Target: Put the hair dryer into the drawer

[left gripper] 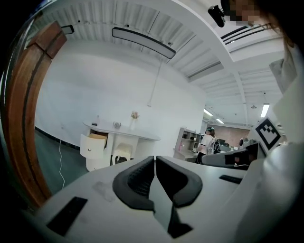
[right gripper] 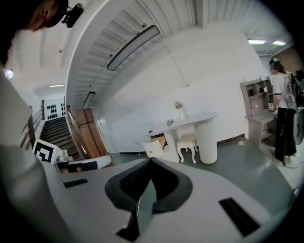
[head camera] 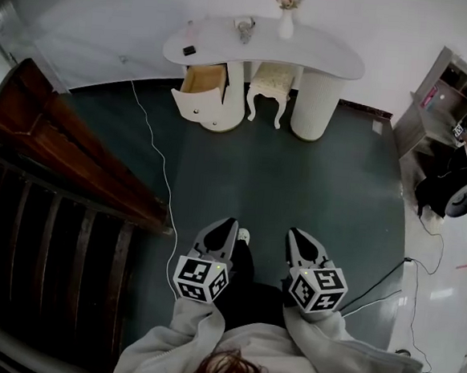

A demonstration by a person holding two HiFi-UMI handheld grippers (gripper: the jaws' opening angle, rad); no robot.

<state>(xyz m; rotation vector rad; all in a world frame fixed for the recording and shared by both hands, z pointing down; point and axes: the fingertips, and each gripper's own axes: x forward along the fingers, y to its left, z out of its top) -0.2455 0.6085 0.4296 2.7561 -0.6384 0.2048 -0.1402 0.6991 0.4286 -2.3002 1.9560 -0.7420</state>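
Observation:
Far ahead stands a white dressing table [head camera: 324, 56] with one drawer [head camera: 202, 91] pulled open at its left pedestal. The drawer also shows in the left gripper view [left gripper: 95, 142] and the right gripper view [right gripper: 156, 144]. A small grey object [head camera: 245, 28] lies on the tabletop; it is too small to tell whether it is the hair dryer. My left gripper [head camera: 229, 221] and right gripper [head camera: 294, 231] are held close to the person's body, side by side, far from the table. Both are shut with nothing between the pads [left gripper: 140, 178] [right gripper: 130, 180].
A dark wooden stair railing [head camera: 74, 161] fills the left side. A white cable [head camera: 160, 152] runs across the green floor towards the table. A white stool [head camera: 272, 84] sits under the table, a vase [head camera: 286, 21] on top. Shelving [head camera: 450, 94] and black cables [head camera: 387, 282] are at the right. A person [right gripper: 284, 118] stands by the shelves.

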